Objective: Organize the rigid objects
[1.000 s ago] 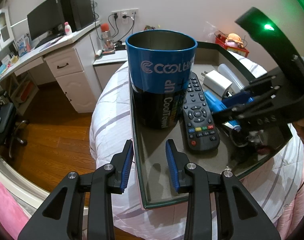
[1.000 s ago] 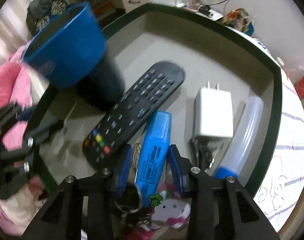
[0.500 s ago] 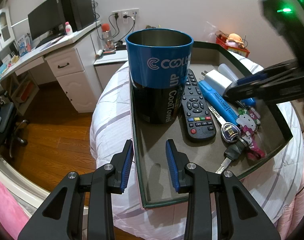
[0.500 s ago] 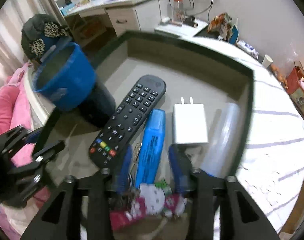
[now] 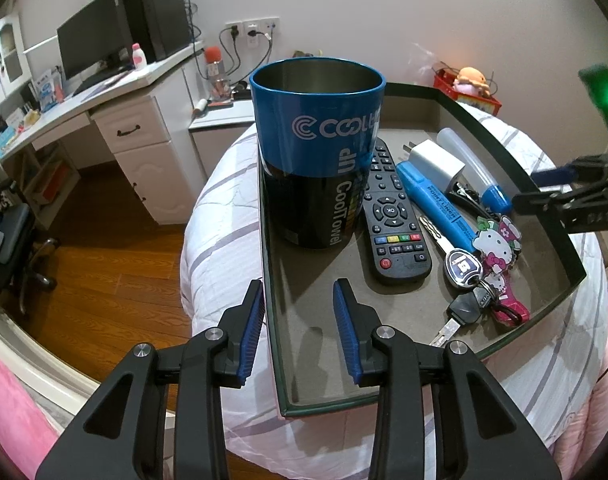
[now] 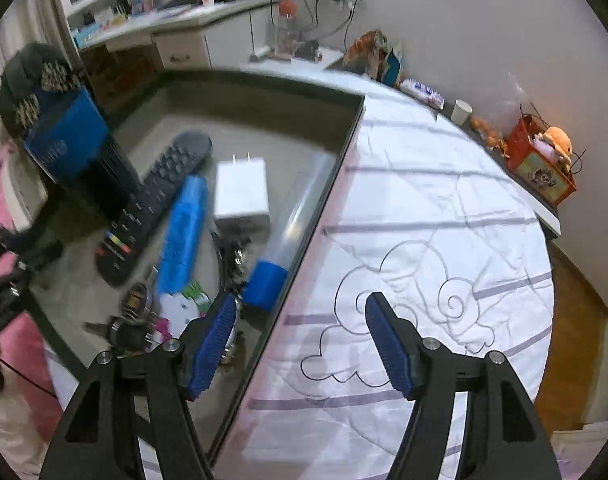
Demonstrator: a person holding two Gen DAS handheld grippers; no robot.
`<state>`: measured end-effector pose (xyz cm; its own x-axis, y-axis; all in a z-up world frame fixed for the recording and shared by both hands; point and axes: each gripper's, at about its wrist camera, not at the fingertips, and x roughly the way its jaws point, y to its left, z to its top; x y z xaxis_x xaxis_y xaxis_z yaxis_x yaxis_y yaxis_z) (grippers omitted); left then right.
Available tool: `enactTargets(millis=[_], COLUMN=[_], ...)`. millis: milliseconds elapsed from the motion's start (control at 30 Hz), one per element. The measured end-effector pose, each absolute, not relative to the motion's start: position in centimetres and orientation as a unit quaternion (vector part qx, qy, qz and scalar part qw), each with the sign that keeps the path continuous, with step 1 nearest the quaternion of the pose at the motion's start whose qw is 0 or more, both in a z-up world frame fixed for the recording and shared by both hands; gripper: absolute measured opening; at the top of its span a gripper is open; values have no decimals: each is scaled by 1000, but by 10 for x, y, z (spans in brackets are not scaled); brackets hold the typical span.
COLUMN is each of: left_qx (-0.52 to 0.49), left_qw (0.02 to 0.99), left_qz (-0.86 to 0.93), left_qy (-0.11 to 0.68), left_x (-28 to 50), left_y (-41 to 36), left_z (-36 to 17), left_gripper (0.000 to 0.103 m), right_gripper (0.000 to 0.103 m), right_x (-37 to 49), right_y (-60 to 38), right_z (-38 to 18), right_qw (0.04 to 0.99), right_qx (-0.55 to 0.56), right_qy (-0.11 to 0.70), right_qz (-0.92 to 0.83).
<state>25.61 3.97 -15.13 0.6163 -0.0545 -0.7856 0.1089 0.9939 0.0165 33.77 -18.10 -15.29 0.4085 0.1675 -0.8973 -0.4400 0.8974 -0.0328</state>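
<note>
Dark shallow rectangular tray [image 5: 503,152] on a striped quilt held the tall blue-and-black metal tumbler [image 5: 317,152], black remote [image 5: 391,216] and blue highlighter [image 5: 431,204]; left gripper [image 5: 298,332] straddled its wall unclenched, right gripper [image 6: 300,340] opening empty, risking tipping it.

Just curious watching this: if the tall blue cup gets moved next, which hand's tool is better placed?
Probably the left tool: open, empty, aimed at the cup just ahead. The right tool, jaws opening, hangs over the tray's far edge.

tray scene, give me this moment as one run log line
left hand-held gripper: open, straddling tray wall | right hand-held gripper: opening, empty, over tray edge | highlighter: lying in tray beside remote
</note>
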Motion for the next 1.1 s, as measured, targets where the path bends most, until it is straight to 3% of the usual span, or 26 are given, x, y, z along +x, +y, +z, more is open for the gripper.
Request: enactTargets(millis=[33,100,433,1100], left_qx=[31,32,41,89], left_qw=[898,899,901,893], left_qz=[-45,-45,-65,-115], left_qy=[436,434,427,425], left_x=[256,256,257,277], left_y=[40,40,23,-51], left_z=[-151,-151,-152,-159], left_gripper=[35,35,35,35], right_gripper=[43,37,36,36], right_x=[336,332,317,251], right_y=[-180,-185,-200,-282], right_z=[-154,-156,-162,-156], right_qw=[823,814,812,833], right_qx=[-129,-122,-126,-31], right_qy=[518,530,533,527], right_qz=[192,206,201,166])
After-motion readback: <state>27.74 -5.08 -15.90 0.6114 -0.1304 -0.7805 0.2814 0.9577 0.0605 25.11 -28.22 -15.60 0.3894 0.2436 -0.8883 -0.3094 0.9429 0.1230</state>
